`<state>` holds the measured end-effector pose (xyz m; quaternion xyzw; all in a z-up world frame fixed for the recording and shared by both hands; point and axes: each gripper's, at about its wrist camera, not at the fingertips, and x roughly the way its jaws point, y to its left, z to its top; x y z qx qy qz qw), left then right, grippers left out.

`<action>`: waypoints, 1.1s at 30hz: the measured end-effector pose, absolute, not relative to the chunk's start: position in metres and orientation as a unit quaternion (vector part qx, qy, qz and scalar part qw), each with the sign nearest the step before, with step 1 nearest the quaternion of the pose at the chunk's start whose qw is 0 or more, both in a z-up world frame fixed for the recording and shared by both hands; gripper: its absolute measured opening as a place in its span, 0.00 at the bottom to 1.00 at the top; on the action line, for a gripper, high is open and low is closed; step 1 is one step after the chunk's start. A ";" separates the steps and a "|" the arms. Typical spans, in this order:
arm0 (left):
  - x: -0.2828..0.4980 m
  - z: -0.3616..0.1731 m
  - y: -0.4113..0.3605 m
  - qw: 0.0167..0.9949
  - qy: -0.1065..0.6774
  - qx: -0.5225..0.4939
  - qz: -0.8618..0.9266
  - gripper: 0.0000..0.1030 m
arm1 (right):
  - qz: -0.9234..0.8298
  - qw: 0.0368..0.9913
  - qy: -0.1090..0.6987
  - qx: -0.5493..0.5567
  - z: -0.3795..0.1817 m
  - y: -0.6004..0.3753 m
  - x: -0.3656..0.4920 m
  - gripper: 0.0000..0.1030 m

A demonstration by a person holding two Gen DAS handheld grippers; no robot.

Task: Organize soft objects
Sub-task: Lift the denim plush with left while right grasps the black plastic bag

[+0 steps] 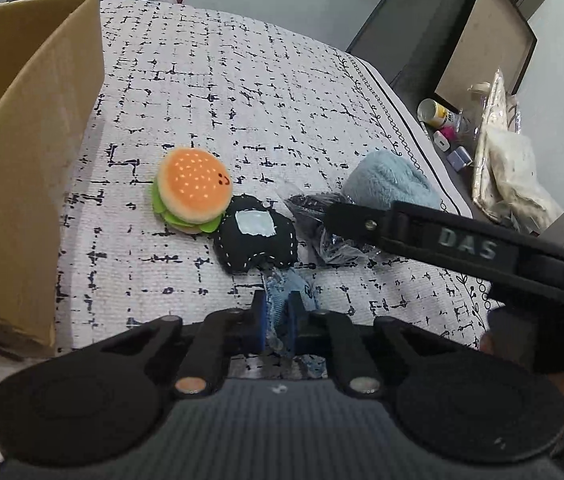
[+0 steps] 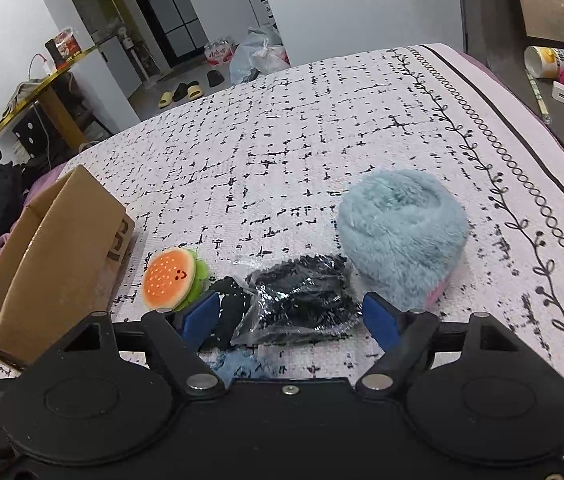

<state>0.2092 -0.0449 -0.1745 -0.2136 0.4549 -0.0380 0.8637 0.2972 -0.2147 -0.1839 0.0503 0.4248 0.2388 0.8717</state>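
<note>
The left gripper (image 1: 276,322) is clamped on a denim scrap (image 1: 287,292) whose length runs away from the jaws toward the black plush (image 1: 256,238); only the left view shows this grip. The right gripper (image 2: 291,316) stands wide apart over a black bag (image 2: 301,296), pads not touching it. Burger (image 2: 172,280), blue fluff (image 2: 399,232) and box (image 2: 54,256) rest on the bedspread (image 2: 282,140).

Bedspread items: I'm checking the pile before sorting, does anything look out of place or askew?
Nothing is spilled or damaged. The only oddity: the orange plush burger toy lies tipped on its side, and the crinkled clear plastic bag of black items sits loose among plush things beside the fluffy light-blue slipper.
</note>
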 end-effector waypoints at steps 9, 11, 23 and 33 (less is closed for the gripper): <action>0.200 -0.164 -0.036 0.868 0.438 -0.231 -0.042 0.05 | 0.209 0.871 0.443 0.025 -0.199 -0.209 0.304 0.44; 0.197 -0.159 -0.034 0.870 0.433 -0.232 -0.042 0.05 | 0.208 0.871 0.444 0.019 -0.199 -0.210 0.300 0.38; 0.178 -0.126 -0.026 0.892 0.390 -0.222 -0.060 0.05 | 0.209 0.869 0.447 0.032 -0.175 -0.225 0.270 0.16; 0.162 -0.084 -0.007 0.915 0.338 -0.215 -0.056 0.05 | 0.220 0.877 0.426 0.042 -0.137 -0.221 0.251 0.16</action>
